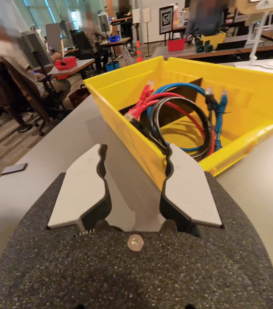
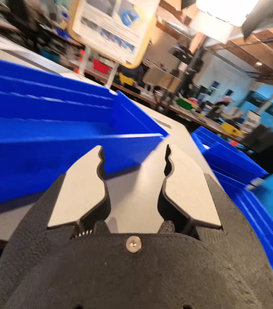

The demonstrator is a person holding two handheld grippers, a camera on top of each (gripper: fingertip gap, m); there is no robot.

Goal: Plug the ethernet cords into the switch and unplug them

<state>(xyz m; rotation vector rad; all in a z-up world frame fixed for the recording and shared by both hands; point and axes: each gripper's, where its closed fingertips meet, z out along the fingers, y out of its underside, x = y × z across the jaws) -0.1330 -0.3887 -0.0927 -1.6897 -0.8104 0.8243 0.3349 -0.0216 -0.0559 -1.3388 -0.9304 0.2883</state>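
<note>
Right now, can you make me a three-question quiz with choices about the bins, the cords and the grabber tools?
1. Where are the coiled ethernet cords?
A. in the yellow plastic bin
B. on the floor
C. in a tool

2. What colours are the cords?
A. green, white
B. red, blue, black
C. all orange

3. How is the left tool?
A. shut on a cord
B. open and empty
C. broken

Answers: 1 A, the coils lie inside the yellow walls. 2 B, three colours show in the loops. 3 B, its grey fingers stand apart with only grey table between.
</note>
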